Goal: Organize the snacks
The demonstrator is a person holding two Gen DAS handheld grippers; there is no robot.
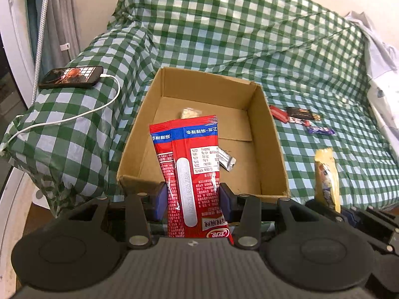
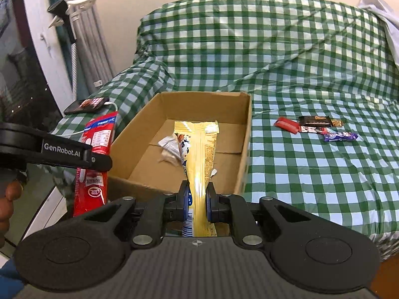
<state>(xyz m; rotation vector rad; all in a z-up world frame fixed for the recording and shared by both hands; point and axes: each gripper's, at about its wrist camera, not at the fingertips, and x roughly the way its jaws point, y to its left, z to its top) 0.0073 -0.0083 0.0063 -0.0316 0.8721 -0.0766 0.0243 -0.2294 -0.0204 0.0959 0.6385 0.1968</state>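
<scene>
A bed [image 1: 249, 37] draped in a green-and-white checked cover filled the room's view, with a cream wall behind it and grey curtains [image 1: 62, 12] at the left. On a checked pillow at the left lay a black phone [image 1: 72, 76], face up, with a white charging cable [image 1: 74, 117] trailing from it. An open cardboard box [image 1: 271, 144] sat on the bed, holding a silver sachet [image 1: 225, 159] and a small pale packet [image 1: 190, 112] on its floor. To the right of the box, well apart from it, four small wrapped snack bars [image 2: 316, 128] lay clustered on the cover: red, dark brown, and purple ones among them. The left gripper [image 1: 192, 199] had its fingers [image 1: 159, 199] pressed on either side of a red snack packet [image 1: 192, 154], which stood upright between them and rose in front of the box's near wall; the packet was glossy red with a blue band near its top, white print and a nutrition table. The right gripper [image 2: 197, 201] had its fingers [image 2: 210, 204] nearly closed on a yellow snack packet [image 2: 199, 154], pinched narrow at the grip and fanning wider toward its crimped top edge, which reached over the box's interior. At the left edge of the right wrist view part of a hand [image 2: 10, 199] showed beside the left gripper.
</scene>
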